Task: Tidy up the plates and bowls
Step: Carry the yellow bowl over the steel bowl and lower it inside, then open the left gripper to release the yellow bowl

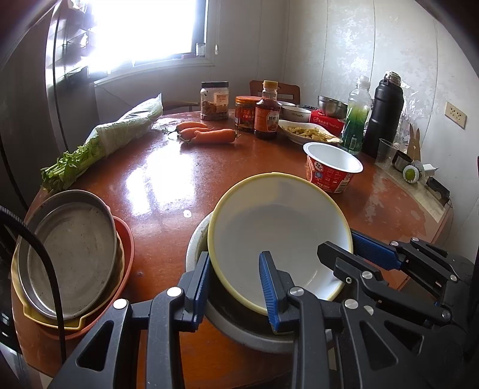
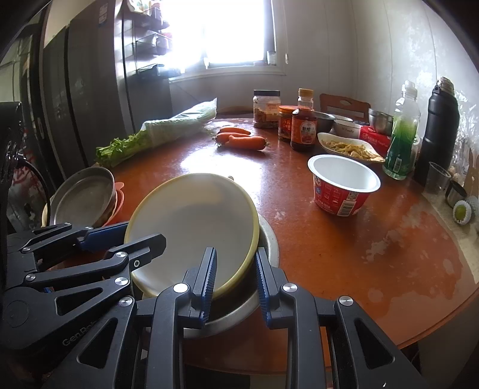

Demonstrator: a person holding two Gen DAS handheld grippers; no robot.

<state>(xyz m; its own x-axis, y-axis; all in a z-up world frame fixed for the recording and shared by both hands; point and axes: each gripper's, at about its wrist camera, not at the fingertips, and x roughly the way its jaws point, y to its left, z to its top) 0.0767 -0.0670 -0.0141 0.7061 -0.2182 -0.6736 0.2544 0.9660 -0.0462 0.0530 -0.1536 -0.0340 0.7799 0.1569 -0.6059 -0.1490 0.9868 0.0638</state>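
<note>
Left wrist view showed the left gripper (image 1: 236, 287) angled down, its blue pads clamped on the near rim of a white, yellow-rimmed plate (image 1: 278, 236) tilted over a grey metal basin (image 1: 239, 329) on the round red-brown table (image 1: 155, 179). The right gripper (image 2: 235, 284) pinched the same rim. Left stood a steel pan (image 1: 71, 254) in stacked dishes; right, a red paper cup (image 1: 332, 167); its print was unreadable

A round reddish desk (image 1: 167, 179) fills the room's middle, glossy under glare. At 12 o'clock a bright window (image 1: 143, 27) washes out. A dark fridge (image 2: 74, 98) stands at 10 o'clock; pale mottled walls (image 1: 374, 45) and a wooden chair (image 1: 287, 88) at 1 o'clock.
</note>
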